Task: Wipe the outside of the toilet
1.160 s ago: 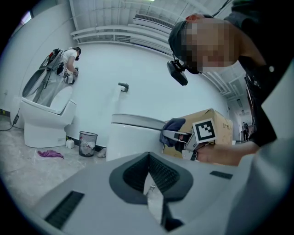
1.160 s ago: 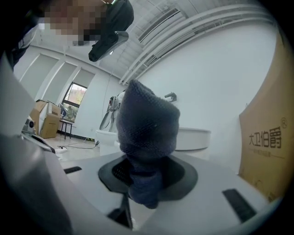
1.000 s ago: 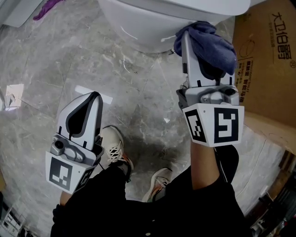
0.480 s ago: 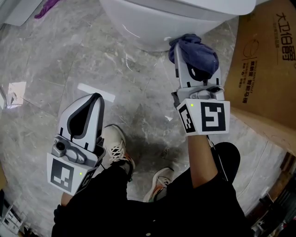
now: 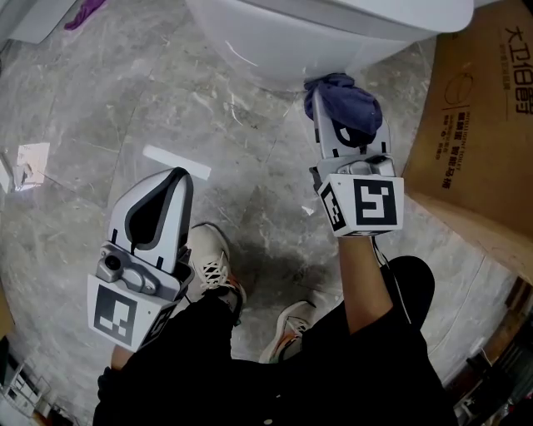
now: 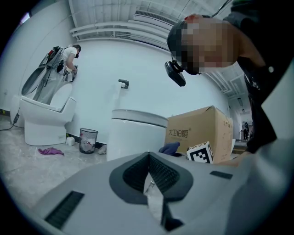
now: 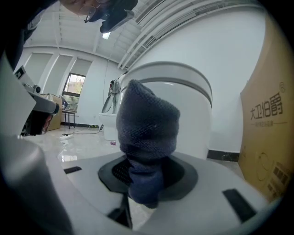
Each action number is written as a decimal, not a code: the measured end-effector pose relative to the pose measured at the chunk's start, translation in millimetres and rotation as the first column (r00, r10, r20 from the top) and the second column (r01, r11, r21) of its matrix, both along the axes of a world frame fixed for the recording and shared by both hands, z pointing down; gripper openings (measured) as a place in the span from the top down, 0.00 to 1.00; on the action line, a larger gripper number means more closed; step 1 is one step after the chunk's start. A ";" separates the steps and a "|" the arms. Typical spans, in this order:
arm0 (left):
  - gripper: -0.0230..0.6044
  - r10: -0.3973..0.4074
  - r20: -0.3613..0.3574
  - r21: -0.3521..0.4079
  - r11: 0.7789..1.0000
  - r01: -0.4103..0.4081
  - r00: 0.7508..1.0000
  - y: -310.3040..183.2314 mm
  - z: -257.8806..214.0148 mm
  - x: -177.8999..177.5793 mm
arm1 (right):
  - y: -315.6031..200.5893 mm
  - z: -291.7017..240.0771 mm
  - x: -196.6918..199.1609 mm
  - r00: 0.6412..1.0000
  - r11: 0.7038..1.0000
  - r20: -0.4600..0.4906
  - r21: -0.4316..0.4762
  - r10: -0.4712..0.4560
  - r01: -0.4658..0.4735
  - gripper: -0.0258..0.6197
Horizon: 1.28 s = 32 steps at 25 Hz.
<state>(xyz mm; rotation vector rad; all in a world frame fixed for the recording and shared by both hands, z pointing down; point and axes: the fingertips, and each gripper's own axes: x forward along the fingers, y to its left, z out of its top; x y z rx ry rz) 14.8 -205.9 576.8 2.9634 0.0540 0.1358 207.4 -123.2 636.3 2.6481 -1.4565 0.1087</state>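
Site: grey marbled floor (image 5: 108,100) in front of a white toilet (image 5: 316,37), with a brown cardboard box (image 5: 483,108) standing just beside the toilet on the person's right.
Right gripper (image 5: 343,112): clenched on a dark blue cloth (image 5: 354,96). The right gripper view showed the cloth (image 7: 147,133) pinched between the two jaws and bunched up above them.
Cloth position: the head view showed it pressed against the lower outside of the toilet bowl, on the side nearest the box. In the right gripper view the bowl (image 7: 183,105) stood directly behind the cloth.
Left gripper (image 5: 173,175): jaws closed on each other with nothing between them, as its own view confirmed. It was held low at the person's left, well apart from the toilet and pointing over bare floor.
Left gripper view: the toilet (image 6: 138,133) stood ahead, with the box (image 6: 197,131) to its right. A corner of the blue cloth and the right gripper's marker cube showed between them.
Person: standing over the work in dark trousers, with two light shoes (image 5: 212,266) planted on the floor below the grippers.
Floor items: a white strip (image 5: 176,160) lay just ahead of the left gripper, and a purple rag (image 5: 83,12) lay at the far left.
Background, left gripper view: a second toilet (image 6: 43,124) stood against the far wall with a mesh waste bin (image 6: 87,140) near it. The purple rag (image 6: 51,151) lay on the floor in front of them.
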 end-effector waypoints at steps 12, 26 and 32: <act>0.95 0.012 0.005 -0.020 1.000 -0.012 1.000 -3.5 5.6 6.4 | -6.3 51.0 1.7 0.996 0.998 0.093 -0.067 0.000 0.006 0.77; 0.95 0.001 0.018 -0.045 0.999 -0.001 1.000 -13.7 15.5 10.2 | -11.6 100.5 6.0 0.989 0.989 0.150 -0.148 0.007 0.015 0.77; 0.95 -0.001 0.025 -0.058 0.998 0.003 1.000 -18.9 20.8 10.9 | -14.0 122.8 7.0 0.984 0.984 0.178 -0.178 0.020 0.013 0.77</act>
